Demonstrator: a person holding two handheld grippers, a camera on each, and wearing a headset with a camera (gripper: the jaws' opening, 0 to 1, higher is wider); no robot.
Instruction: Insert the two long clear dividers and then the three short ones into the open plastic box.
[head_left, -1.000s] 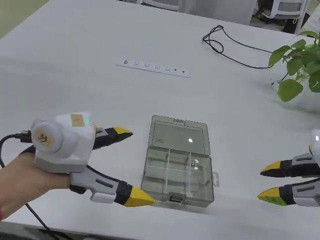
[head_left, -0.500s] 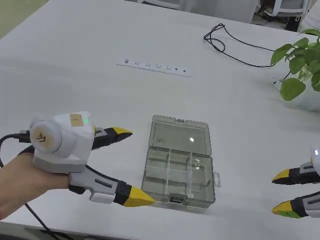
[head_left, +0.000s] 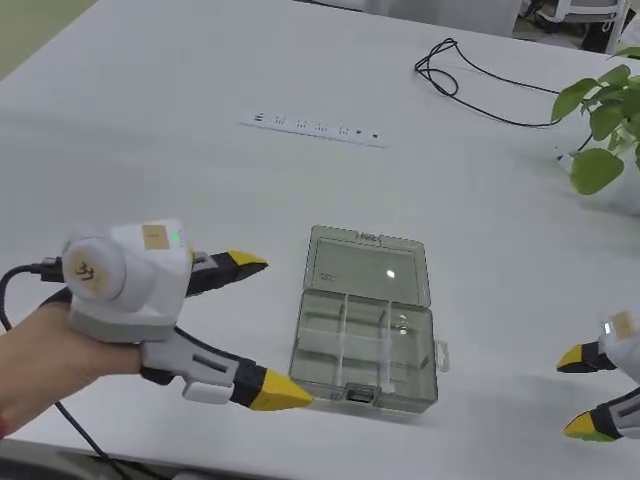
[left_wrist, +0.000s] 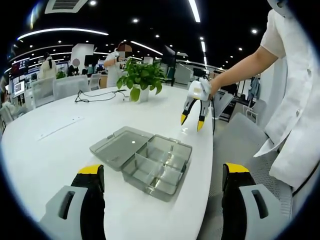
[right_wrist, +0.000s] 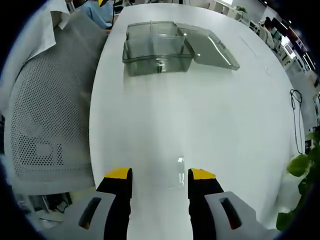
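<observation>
Nearest to us, at the near left edge of the white table (head_left: 150, 100), our hand (head_left: 40, 365) holds the left gripper (head_left: 265, 328). Its two yellow-tipped fingers are spread wide with nothing between them, and they point right toward the plastic box (head_left: 296, 350). At the near right edge is the right gripper (head_left: 578, 393), well apart from the box, with its fingers parted and gripping nothing. In the right gripper view a small clear divider (right_wrist: 178, 172) lies flat on the table just ahead of those fingers, in line with the gap between them and closer to the one on that view's right. We cannot tell whether a fingertip touches it. The box sits open between the two grippers, a little farther in from the near edge, and clear partitions inside it split its tray into compartments. Its lid (head_left: 368, 268) lies back flat on the far side. Farther off, a white power strip (head_left: 312, 130) lies on the table, and beyond it to the right are a looped black cable (head_left: 470, 85) and a leafy green plant (head_left: 605, 130) at the far right edge.
</observation>
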